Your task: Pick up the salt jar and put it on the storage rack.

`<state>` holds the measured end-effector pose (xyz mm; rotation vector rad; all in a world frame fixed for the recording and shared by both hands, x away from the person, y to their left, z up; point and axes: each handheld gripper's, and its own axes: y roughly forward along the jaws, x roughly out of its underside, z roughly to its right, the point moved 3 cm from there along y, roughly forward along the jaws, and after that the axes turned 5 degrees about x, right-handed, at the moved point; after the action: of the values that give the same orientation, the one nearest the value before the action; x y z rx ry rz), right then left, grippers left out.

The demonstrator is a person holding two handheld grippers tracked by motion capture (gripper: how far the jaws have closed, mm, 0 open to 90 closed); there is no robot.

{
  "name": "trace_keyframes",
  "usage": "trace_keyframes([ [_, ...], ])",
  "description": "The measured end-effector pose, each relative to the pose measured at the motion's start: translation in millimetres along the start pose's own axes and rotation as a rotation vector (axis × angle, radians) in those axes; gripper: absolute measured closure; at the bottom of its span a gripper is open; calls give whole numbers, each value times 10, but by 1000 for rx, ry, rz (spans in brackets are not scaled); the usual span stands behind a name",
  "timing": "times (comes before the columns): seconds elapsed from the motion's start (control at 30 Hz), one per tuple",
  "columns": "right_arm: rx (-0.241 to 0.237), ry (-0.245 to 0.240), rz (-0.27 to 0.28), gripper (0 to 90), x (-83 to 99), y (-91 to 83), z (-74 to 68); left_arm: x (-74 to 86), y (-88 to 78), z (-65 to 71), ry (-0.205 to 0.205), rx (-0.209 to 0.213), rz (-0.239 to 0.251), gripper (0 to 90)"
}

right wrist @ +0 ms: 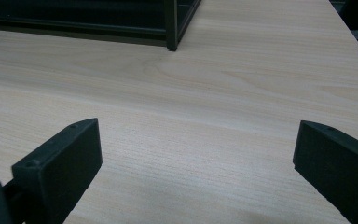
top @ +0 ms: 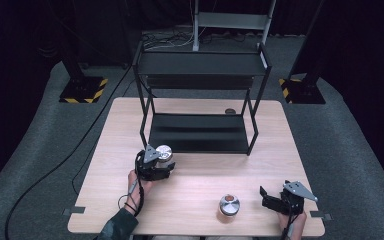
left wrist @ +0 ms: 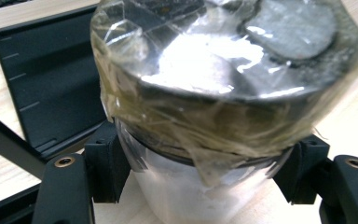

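Note:
A clear jar with white contents and a silver tape-wrapped lid (top: pixel 164 154) is held by my left gripper (top: pixel 161 165) near the front of the black shelf rack (top: pixel 200 132). In the left gripper view the jar (left wrist: pixel 214 107) sits between both jaws, which press its sides just under the lid. A second jar with a silver lid and orange-brown contents (top: pixel 228 205) stands upright near the table's front edge. My right gripper (top: pixel 265 196) is to the right of that jar, open, apart from it. Its fingers (right wrist: pixel 60 163) are spread wide over bare wood.
The wooden table (top: pixel 195 180) carries the two-tier black rack at its back half; a rack leg (right wrist: pixel 171 28) stands ahead of my right gripper. A small dark round object (top: pixel 230 111) lies behind the rack. Cables run on the grey floor to the left.

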<state>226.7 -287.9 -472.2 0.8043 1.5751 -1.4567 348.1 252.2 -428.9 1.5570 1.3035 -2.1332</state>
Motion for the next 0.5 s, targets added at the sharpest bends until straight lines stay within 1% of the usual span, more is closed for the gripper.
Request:
trace_keyframes([
  [0.07, -1, 1, 1, 0, 1, 0, 2, -47, -58, -9, 14, 1, -8, 305],
  [0.13, -2, 1, 1, 0, 2, -1, 3, -86, -114, -24, 19, 5, -10, 305],
  [0.33, -3, 1, 1, 0, 1, 0, 6, -184, -268, -67, 25, 25, -14, 305],
  [0.5, -3, 3, 2, 0, 4, -1, 8, -269, -355, -66, 47, 25, -22, 305],
])
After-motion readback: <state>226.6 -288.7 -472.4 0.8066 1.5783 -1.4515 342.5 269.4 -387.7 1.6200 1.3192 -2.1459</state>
